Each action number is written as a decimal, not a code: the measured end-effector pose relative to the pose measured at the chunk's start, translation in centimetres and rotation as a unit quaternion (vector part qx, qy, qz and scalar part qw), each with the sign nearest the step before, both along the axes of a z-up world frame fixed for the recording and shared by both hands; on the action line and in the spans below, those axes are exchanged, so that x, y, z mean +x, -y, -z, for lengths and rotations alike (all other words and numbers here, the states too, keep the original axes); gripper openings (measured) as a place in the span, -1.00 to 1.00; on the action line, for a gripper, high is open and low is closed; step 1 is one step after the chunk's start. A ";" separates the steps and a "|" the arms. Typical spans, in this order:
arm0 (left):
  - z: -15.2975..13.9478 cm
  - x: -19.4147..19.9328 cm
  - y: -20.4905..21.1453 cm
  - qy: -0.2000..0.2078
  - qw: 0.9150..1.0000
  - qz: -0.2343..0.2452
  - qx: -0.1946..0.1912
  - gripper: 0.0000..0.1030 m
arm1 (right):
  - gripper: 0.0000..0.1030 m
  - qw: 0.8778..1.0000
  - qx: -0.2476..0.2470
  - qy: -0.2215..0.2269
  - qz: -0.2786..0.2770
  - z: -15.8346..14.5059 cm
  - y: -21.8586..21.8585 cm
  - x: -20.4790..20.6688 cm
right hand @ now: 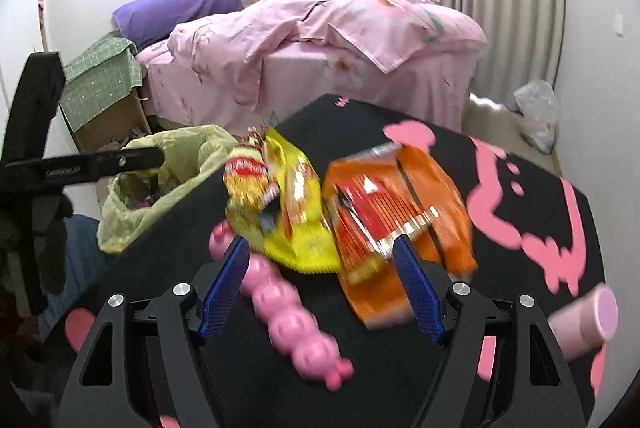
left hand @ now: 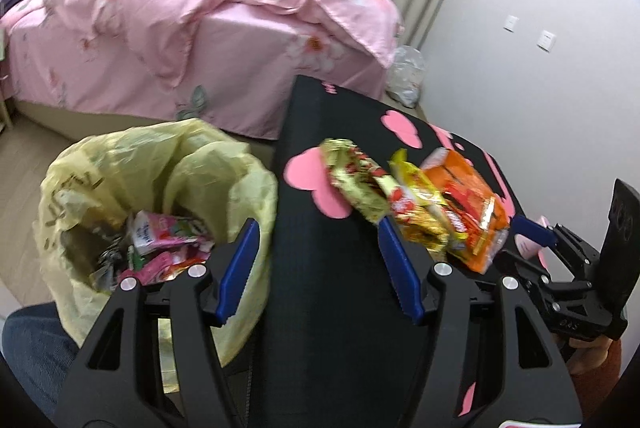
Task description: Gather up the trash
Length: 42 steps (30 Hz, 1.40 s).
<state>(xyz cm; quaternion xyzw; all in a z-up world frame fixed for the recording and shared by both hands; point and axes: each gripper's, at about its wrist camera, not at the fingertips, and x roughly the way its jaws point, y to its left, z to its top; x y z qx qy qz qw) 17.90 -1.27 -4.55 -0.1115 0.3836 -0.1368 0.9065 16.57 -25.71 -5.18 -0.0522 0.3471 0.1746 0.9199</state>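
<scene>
Three snack wrappers lie on a black table with pink shapes [right hand: 380,368]: a gold and red one [left hand: 356,183] [right hand: 248,183], a yellow one [left hand: 418,205] [right hand: 300,211] and an orange one [left hand: 468,211] [right hand: 400,211]. A yellow trash bag [left hand: 160,163] [right hand: 172,163] stands open left of the table and holds pink wrappers [left hand: 160,240]. My left gripper [left hand: 316,248] is open and empty, over the table edge between bag and wrappers. My right gripper [right hand: 320,260] is open, its fingers on either side of the near ends of the yellow and orange wrappers. The right gripper also shows in the left wrist view [left hand: 536,232].
A pink caterpillar-shaped toy [right hand: 288,312] lies on the table by my right gripper's left finger. A pink cylinder [right hand: 584,320] lies at the table's right edge. A bed with pink bedding [left hand: 192,31] stands behind. A clear plastic bag [left hand: 406,73] lies on the floor by the wall.
</scene>
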 end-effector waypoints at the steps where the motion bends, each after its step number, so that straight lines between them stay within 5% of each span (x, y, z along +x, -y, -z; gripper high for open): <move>1: 0.1 0.0 -0.2 -0.001 1.000 -0.004 0.003 0.14 | 0.16 1.000 -0.004 -0.001 -0.001 0.1 -0.5 0.5; 15: 0.2 -0.9 0.5 0.008 0.999 0.009 0.033 0.14 | -0.76 0.999 -0.018 -0.032 -0.029 1.9 -3.1 2.0; 24: 0.3 -0.6 1.5 0.001 1.000 0.030 0.003 0.14 | -0.79 1.000 0.030 -0.005 0.005 -0.4 1.3 -2.6; 30: 0.7 3.2 4.5 -0.028 0.995 0.084 -0.035 0.30 | -0.79 0.997 0.039 -0.002 0.067 -0.8 6.0 -6.2; 35: 2.8 7.6 6.7 -0.088 0.993 0.066 -0.031 0.30 | -0.79 0.990 0.036 -0.022 0.135 0.6 10.3 -8.3; 40: 3.6 9.5 8.0 -0.099 0.994 0.039 0.014 0.19 | -0.76 0.986 0.048 -0.031 0.155 1.6 13.0 -9.1; 41: 3.7 9.8 8.1 -0.102 0.994 0.038 0.015 0.08 | -0.63 0.986 0.053 -0.027 0.154 1.7 13.3 -9.3; 42: 3.8 9.9 8.1 -0.106 0.994 0.037 0.013 0.05 | -0.24 0.986 0.061 -0.022 0.150 1.7 13.5 -9.6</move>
